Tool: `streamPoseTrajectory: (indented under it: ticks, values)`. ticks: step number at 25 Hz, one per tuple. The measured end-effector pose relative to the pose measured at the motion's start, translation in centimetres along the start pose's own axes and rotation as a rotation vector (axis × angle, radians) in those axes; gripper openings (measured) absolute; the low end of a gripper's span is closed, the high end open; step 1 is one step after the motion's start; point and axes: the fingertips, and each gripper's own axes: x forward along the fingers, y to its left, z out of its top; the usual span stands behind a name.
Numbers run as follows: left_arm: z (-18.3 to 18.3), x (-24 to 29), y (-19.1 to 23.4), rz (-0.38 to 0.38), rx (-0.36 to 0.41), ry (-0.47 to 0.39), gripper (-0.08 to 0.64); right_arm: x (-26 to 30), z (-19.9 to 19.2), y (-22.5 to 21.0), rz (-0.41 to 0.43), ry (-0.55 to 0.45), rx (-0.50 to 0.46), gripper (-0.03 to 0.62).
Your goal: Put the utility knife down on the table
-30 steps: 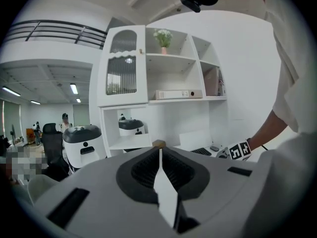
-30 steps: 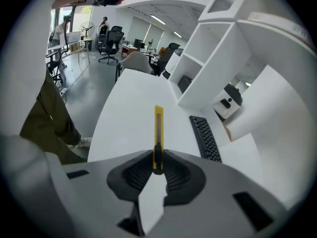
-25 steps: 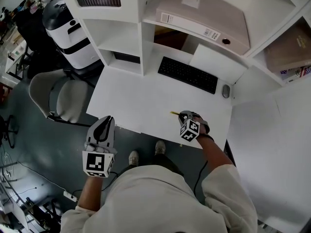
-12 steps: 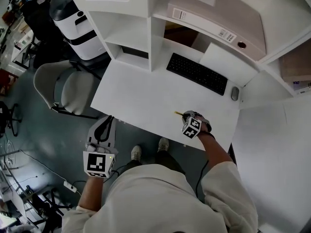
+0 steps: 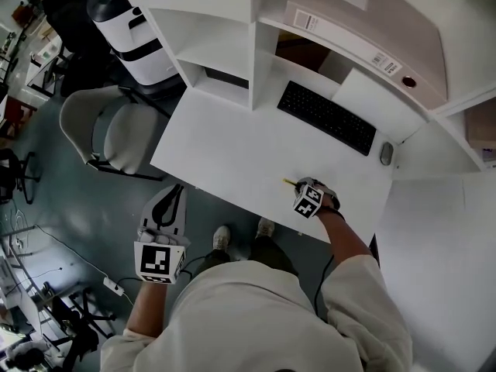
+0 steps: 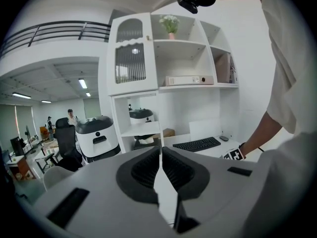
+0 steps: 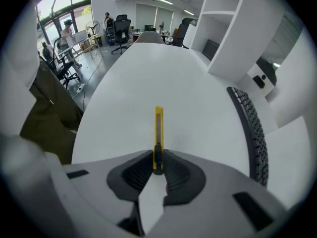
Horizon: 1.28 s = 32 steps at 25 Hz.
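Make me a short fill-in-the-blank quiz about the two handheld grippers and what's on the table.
The right gripper is shut on a ____ knife.
The left gripper has its jaws together and holds ____.
The keyboard on the table is ____ in colour.
Missing words: yellow; nothing; black.

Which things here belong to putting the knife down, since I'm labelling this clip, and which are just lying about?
In the job: utility knife, right claw shut on it, table.
Lying about: keyboard, mouse, binder, chair, empty left claw.
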Motion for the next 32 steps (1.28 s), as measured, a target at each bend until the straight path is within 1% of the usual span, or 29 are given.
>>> streamPoseTrajectory:
  ticks: [11,19,24,32]
  values:
    - [-0.8,0.8,0.4,-0.005,-0.006,0.016,0.02,0.3,0.1,0.1,0.147,0.057,0.021,0.063]
    - [-1.0,1.0,0.5,-0.006,-0.009,0.024,0.02,0.5,0.2,0.0,0.262,0.127,0.016,0.064]
    - [-1.0,0.8,0.8,-0.002,-0.015,0.024,0.02,0.5,0.2,0.0,0.281,0.152,0.015,0.064]
    - [-1.1,0.4,0.9,0.004,-0.02,0.023,0.02,0.5,0.3,0.1,0.29,0.139,0.024,0.074]
